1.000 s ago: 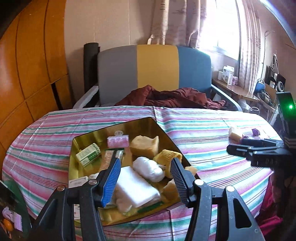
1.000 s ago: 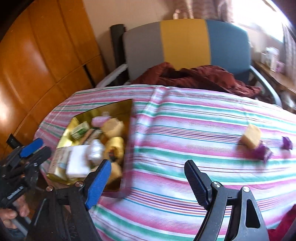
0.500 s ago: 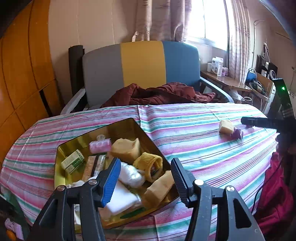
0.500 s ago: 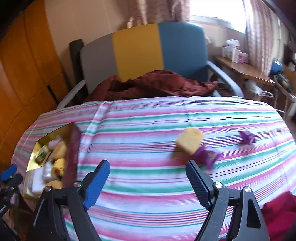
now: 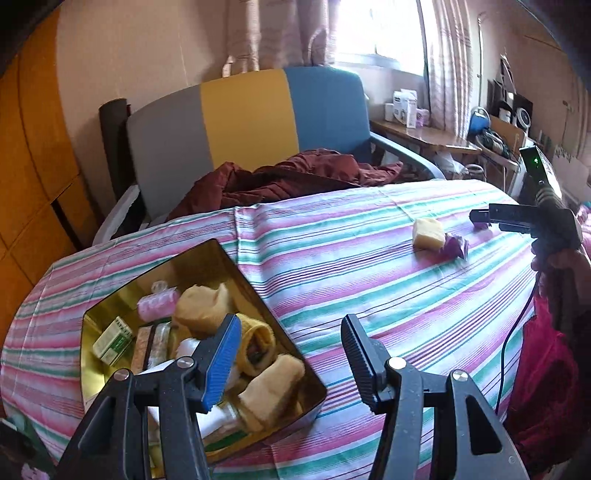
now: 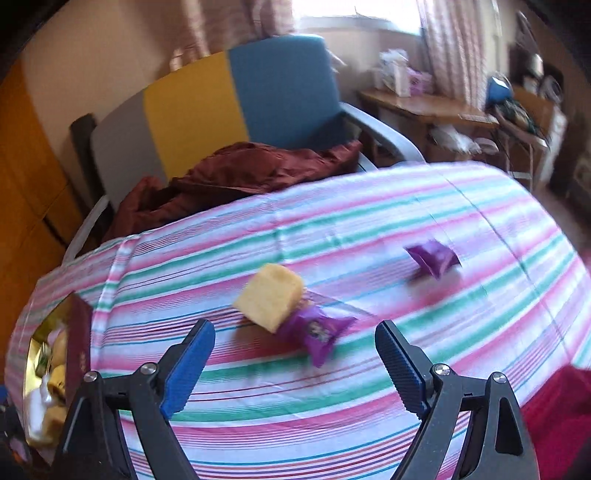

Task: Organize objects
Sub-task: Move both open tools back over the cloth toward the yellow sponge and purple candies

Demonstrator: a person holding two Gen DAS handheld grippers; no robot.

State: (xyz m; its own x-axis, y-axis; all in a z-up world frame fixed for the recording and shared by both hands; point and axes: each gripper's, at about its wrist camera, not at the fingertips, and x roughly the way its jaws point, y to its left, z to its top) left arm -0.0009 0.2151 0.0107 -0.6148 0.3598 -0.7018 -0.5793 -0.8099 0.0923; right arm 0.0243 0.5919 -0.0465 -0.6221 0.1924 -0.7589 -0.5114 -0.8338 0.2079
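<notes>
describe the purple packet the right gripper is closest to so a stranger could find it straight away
Start at the striped tablecloth, well away from the gold tin at its left edge. Just ahead of the open right gripper lies a yellow sponge-like block. The purple packet touches that block, unlike the other purple packet, which lies alone farther right.

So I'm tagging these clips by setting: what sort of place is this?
Most likely a lived-in room at home: a table under a striped tablecloth, an armchair with a dark red garment dumped on it, and a curtained window above a cluttered side desk.
</notes>
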